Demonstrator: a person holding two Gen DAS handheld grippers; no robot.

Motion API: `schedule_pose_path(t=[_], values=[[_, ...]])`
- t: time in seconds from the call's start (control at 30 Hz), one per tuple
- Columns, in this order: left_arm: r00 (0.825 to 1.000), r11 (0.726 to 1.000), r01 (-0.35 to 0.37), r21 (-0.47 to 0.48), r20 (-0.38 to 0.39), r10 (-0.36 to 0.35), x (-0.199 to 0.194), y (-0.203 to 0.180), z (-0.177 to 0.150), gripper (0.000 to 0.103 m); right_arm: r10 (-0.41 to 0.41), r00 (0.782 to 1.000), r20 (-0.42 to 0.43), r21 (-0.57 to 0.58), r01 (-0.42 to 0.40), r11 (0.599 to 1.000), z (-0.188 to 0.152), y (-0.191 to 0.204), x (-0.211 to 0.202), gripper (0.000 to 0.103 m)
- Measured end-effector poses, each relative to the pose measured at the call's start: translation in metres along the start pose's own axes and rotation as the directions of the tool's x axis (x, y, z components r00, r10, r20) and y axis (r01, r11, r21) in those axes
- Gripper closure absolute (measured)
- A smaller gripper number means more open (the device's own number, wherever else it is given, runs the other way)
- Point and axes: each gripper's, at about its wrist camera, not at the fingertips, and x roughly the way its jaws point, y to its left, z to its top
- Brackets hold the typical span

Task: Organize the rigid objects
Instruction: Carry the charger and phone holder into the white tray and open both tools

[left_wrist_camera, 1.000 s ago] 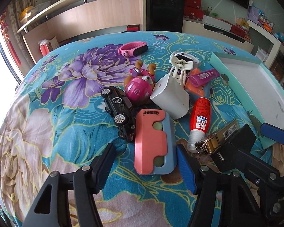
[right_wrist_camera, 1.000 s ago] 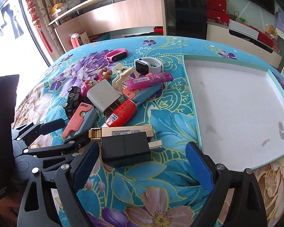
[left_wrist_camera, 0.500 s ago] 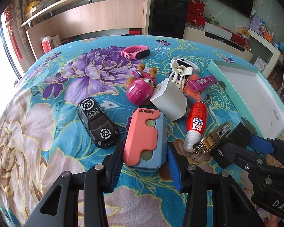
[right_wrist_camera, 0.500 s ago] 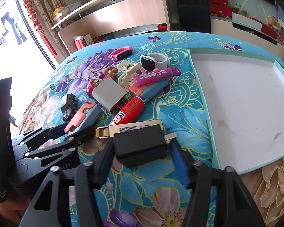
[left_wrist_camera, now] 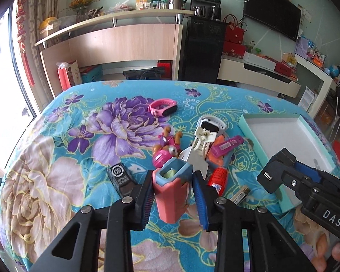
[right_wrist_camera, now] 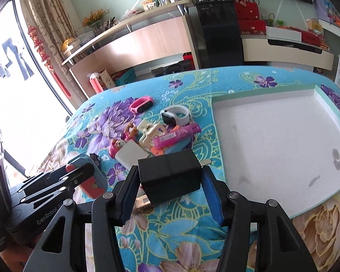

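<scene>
Item, left gripper (left_wrist_camera: 172, 200): jaws closing on a pink-and-blue case (left_wrist_camera: 172, 189), which stands between the pads tilted upright and appears lifted off the floral cloth (left_wrist_camera: 56, 181); item, right gripper (right_wrist_camera: 170, 198): clenched on a black charger block (right_wrist_camera: 170, 173), its metal prongs pointing toward the tray, the block apparently carried clear of the cloth; item, destination: a shallow white tray with a teal rim (right_wrist_camera: 217, 136), lying to the right of the pile, its floor bare save a few grey smudges; item, remaining pile, between the grippers and the far edge: white adapter (right_wrist_camera: 131, 154), red tube (left_wrist_camera: 218, 178), magenta tube (right_wrist_camera: 176, 134), cream clip (right_wrist_camera: 148, 129), white smartwatch (right_wrist_camera: 175, 115), pink toy figure (left_wrist_camera: 164, 156), black toy car (left_wrist_camera: 121, 178), a gold-coloured bar (left_wrist_camera: 240, 193) just under the grippers, and a pink band (left_wrist_camera: 162, 108) lying apart on the purple flower; handling note, as a judgement: keep both grips firm and carry high enough to pass the tray's raised near wall before lowering; the right hand has the short, open run over bare cloth and should probably go first, since the left must cross the same lane; set pieces flat along a wall, leaving the tray's middle open.
</scene>
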Motion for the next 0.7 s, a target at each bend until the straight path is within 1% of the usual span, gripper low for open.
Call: schedule_pose_path(t=[0.23, 0.37, 0.5, 0.63, 0.7], values=[[0.999, 0.998, 0.004, 0.055, 0.045, -0.007, -0.001, -0.029, 0.025, 0.068, -0.043, 0.996, 0.079, 0.087, 0.036, 0.996, 0.024, -0.03, -0.007, 0.047], [0.997, 0.995, 0.019, 0.095, 0.068, -0.026, 0.002, -0.054, 0.038, 0.068, -0.093, 0.99, 0.11, 0.135, 0.078, 0.988, 0.032, -0.054, -0.01, 0.047], [0.997, 0.986, 0.039, 0.163, 0.061, -0.049, 0.013, -0.089, 0.051, 0.068, -0.162, 0.978, 0.131, 0.201, 0.134, 0.97, 0.03, -0.083, -0.019, 0.047], [0.995, 0.971, 0.063, 0.23, 0.062, -0.079, 0.022, -0.129, 0.056, 0.068, -0.242, 0.962, 0.127, 0.239, 0.207, 0.949, 0.026, -0.11, -0.024, 0.047], [0.994, 0.964, 0.078, 0.254, 0.056, -0.096, 0.027, -0.147, 0.058, 0.068, -0.27, 0.954, 0.127, 0.264, 0.23, 0.937, 0.025, -0.124, -0.027, 0.047]])
